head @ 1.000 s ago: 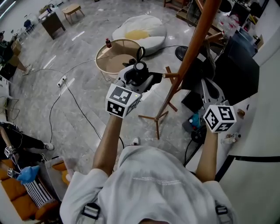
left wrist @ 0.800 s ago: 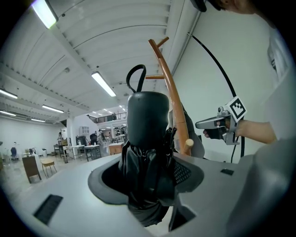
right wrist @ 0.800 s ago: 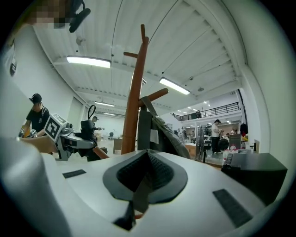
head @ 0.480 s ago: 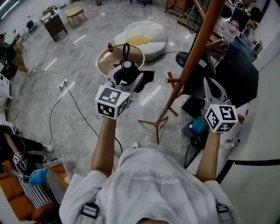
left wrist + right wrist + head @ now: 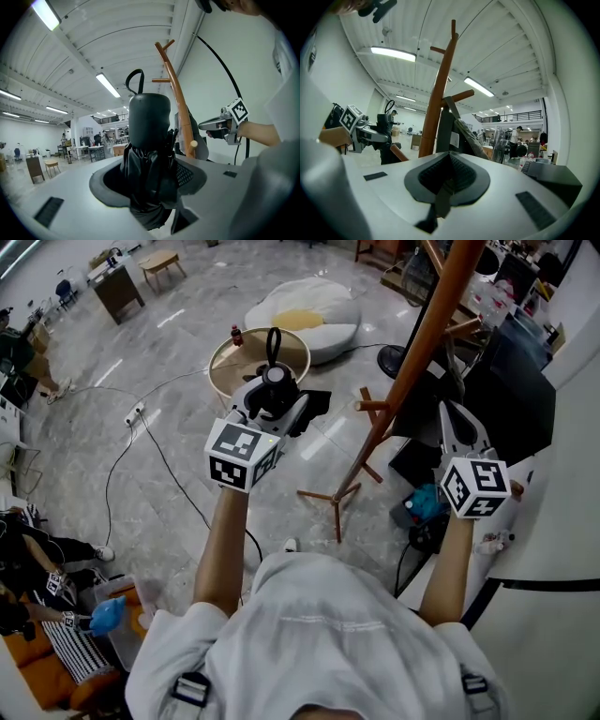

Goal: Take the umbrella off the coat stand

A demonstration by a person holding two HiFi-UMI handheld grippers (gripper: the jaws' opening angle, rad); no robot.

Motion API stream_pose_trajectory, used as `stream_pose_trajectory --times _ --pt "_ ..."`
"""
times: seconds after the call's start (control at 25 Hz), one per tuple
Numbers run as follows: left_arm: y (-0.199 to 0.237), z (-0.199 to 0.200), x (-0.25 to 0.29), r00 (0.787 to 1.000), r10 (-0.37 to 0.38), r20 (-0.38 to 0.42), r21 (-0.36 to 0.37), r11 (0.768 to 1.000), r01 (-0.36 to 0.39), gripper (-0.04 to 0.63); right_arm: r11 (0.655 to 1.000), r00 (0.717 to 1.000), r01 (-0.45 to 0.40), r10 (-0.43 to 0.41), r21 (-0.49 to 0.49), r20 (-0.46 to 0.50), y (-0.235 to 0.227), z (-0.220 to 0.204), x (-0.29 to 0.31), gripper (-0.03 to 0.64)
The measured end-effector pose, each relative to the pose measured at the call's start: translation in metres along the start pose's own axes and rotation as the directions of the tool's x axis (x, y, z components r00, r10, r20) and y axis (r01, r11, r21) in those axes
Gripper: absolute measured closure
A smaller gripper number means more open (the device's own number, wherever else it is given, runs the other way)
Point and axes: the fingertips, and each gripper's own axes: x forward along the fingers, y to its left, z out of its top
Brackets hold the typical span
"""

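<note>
In the head view my left gripper (image 5: pixel 279 407) is shut on a folded black umbrella (image 5: pixel 273 382), whose handle and wrist loop stick up above the jaws. The left gripper view shows the umbrella (image 5: pixel 149 140) filling the gap between the pads. The umbrella hangs clear of the wooden coat stand (image 5: pixel 412 362), left of its short peg (image 5: pixel 368 408). Right of the stand's pole, my right gripper (image 5: pixel 457 427) is held with its jaws together and nothing in them. Its own view shows the stand (image 5: pixel 438 93) just ahead and the left gripper (image 5: pixel 370 133) beyond.
A dark garment (image 5: pixel 511 381) hangs on the stand's right side. On the floor are the stand's crossed feet (image 5: pixel 336 495), a round basket (image 5: pixel 258 357), a white beanbag (image 5: pixel 305 306), a fan (image 5: pixel 389 354) and cables with a power strip (image 5: pixel 134 413). A person sits at lower left (image 5: pixel 37 559).
My left gripper has carried the umbrella left, away from the stand's peg. The right gripper has stayed about where it was.
</note>
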Motion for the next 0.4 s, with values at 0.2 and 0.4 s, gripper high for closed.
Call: stream_pose_trajectory --times 0.2,0.4 --pt "-0.0061 -0.0030 0.0023 1.000 -0.011 -0.006 -0.006 1.000 0.011 0.350 1.000 1.000 0.004 -0.003 0.004 -0.010 -0.0022 -0.0049 -0.0025 0.594" --pt "-0.0086 -0.0044 0.0046 1.000 0.004 0.000 -0.014 1.000 -0.004 0.351 1.000 1.000 0.004 -0.004 0.005 -0.017 -0.0040 -0.0085 -0.0025 0.594"
